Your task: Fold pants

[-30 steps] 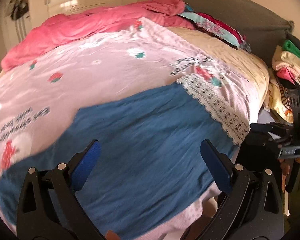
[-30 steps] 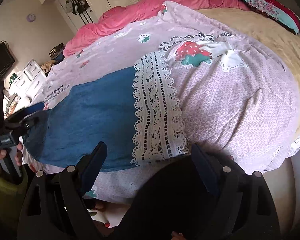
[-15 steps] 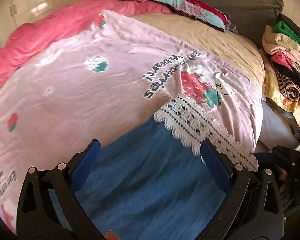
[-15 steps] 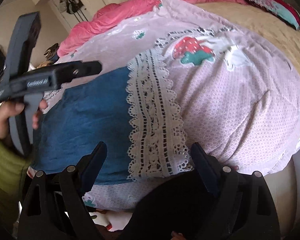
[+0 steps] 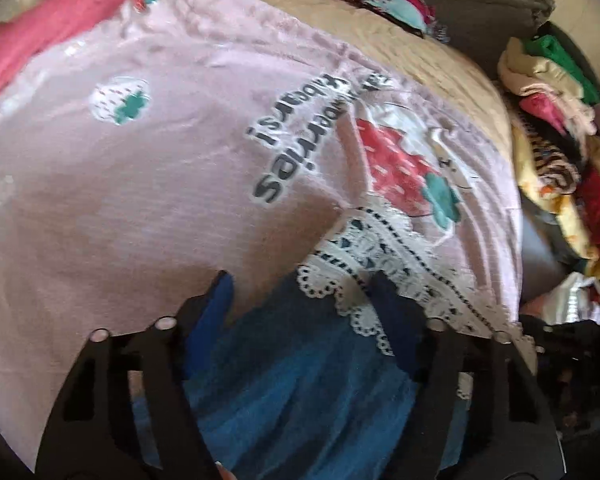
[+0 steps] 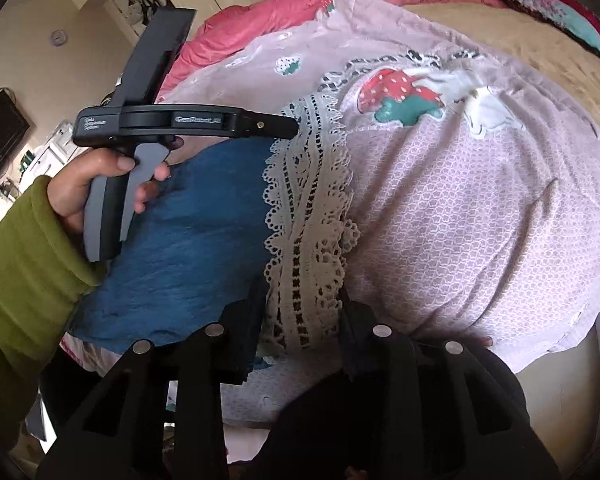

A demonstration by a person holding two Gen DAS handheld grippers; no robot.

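Note:
Blue pants with a white lace hem lie flat on a pink strawberry-print sheet. My right gripper sits at the near end of the lace hem. Its jaws are closing, the pads touch both sides of the lace, and the lace looks bunched between them. My left gripper hovers over the far corner of the hem, where it meets the blue cloth. Its jaws are closing too, and the fabric lies loose between them. In the right wrist view the left gripper points at the top of the lace.
A hand in a green sleeve holds the left gripper. A pink quilt and a beige blanket lie further back on the bed. A pile of clothes is stacked beside the bed on the right.
My left gripper has swung along the pants to the lace hem's far corner and its jaws have narrowed. My right gripper stayed put and its jaws have drawn in onto the lace.

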